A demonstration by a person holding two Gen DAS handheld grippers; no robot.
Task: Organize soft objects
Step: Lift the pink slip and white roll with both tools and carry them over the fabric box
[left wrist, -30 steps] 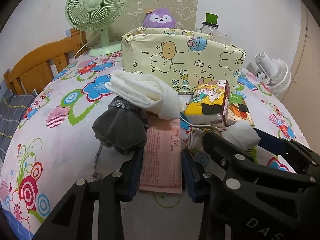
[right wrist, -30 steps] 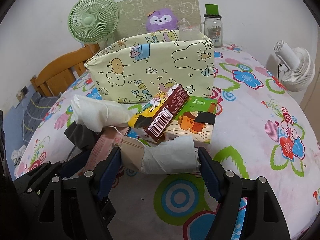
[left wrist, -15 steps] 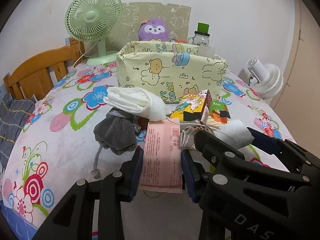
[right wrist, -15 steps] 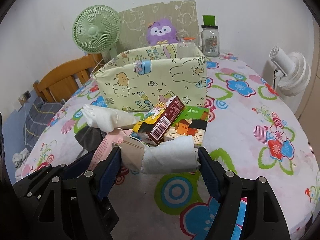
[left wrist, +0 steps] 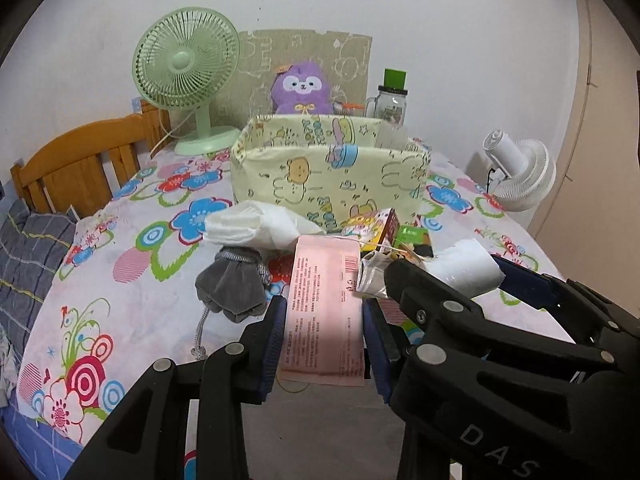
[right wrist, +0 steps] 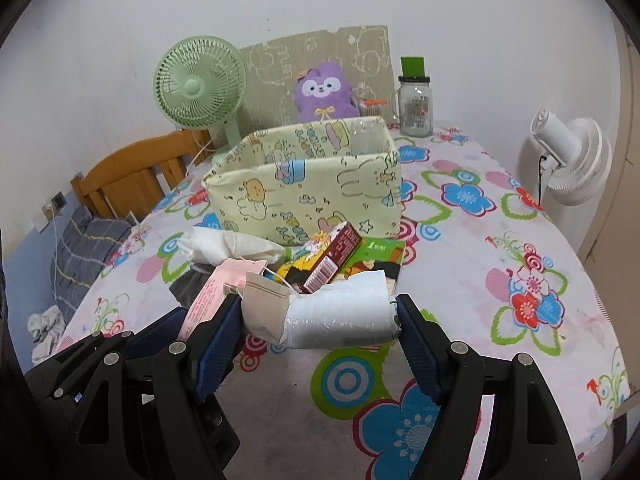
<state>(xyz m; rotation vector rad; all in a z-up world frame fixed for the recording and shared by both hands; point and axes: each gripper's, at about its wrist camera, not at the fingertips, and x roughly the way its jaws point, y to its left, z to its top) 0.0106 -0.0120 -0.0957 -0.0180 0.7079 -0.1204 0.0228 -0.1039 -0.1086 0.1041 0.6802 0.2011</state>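
Note:
My left gripper [left wrist: 322,312] is shut on a flat pink packet [left wrist: 320,280], held above the flowered tablecloth. Beside it, my right gripper [right wrist: 318,308] is shut on a soft white pack with a beige end [right wrist: 340,312], also off the table. The pack [left wrist: 468,272] shows in the left wrist view too. Below lie a white cloth bundle [left wrist: 256,224], a grey drawstring pouch [left wrist: 232,288] and two printed boxes [right wrist: 332,256]. Behind them stands a pale yellow fabric bin [right wrist: 304,192] with its top open.
A green desk fan [left wrist: 184,64], a purple plush [left wrist: 300,88] and a glass jar [left wrist: 392,100] stand behind the bin. A white fan [right wrist: 568,160] is off the table's right edge. A wooden headboard [left wrist: 76,164] is at the left.
Both grippers have risen and drawn back together, each carrying its pack. The bin and the loose items now look lower and farther away.

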